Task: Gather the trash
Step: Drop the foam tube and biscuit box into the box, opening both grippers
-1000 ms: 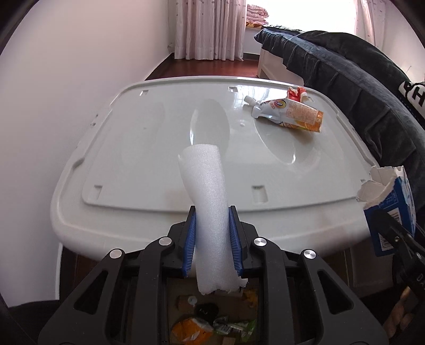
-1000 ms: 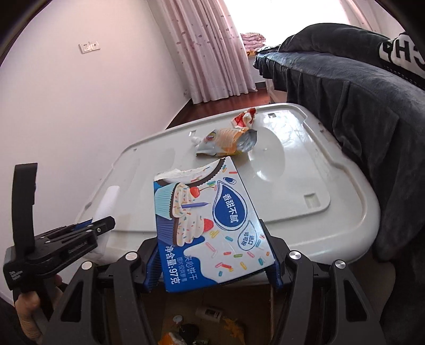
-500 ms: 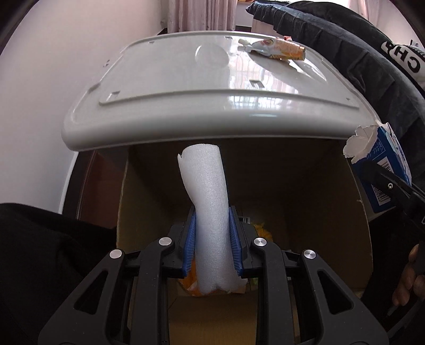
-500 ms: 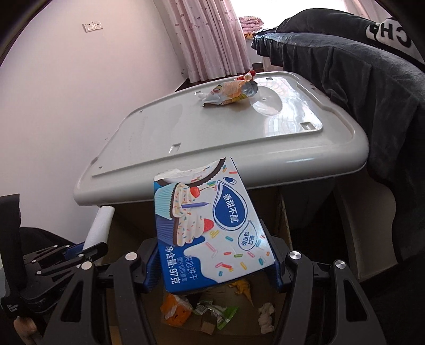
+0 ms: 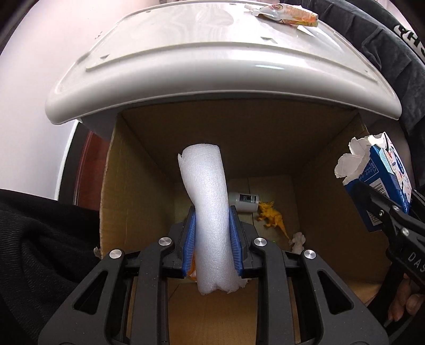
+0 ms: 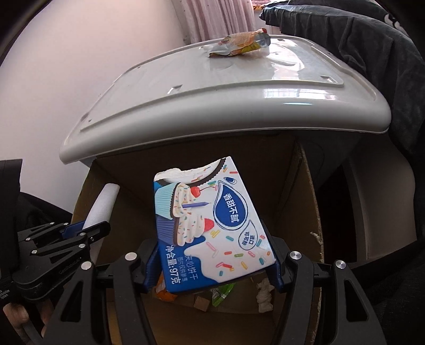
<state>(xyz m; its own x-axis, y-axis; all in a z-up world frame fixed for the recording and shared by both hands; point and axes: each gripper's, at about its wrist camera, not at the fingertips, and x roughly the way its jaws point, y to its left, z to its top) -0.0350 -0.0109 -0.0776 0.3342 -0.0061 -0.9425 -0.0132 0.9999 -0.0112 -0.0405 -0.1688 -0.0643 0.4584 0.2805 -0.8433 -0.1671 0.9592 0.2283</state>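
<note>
My left gripper (image 5: pixel 212 228) is shut on a white foam roll (image 5: pixel 209 212) and holds it over the open cardboard box (image 5: pixel 132 185). The roll also shows in the right wrist view (image 6: pixel 102 207). My right gripper (image 6: pixel 212 262) is shut on a torn blue and white biscuit box (image 6: pixel 207 225), held over the same cardboard box (image 6: pixel 308 201); it shows at the right of the left wrist view (image 5: pixel 382 169). An orange snack wrapper (image 5: pixel 287 17) lies on the white lid (image 5: pixel 212 61), far side, also seen in the right wrist view (image 6: pixel 241 42).
The cardboard box holds scraps: a yellow toy dinosaur (image 5: pixel 272 217), a white canister (image 5: pixel 243 203), a white crumpled bit (image 6: pixel 264 294), a green wrapper (image 6: pixel 221 290). Dark fabric (image 6: pixel 372 53) hangs at the right. A pale wall (image 6: pixel 66 66) is on the left.
Both grippers have dropped below the lid's front edge and tilted down toward the cardboard box, still holding the foam roll and the biscuit box. The box's inside has come into view.
</note>
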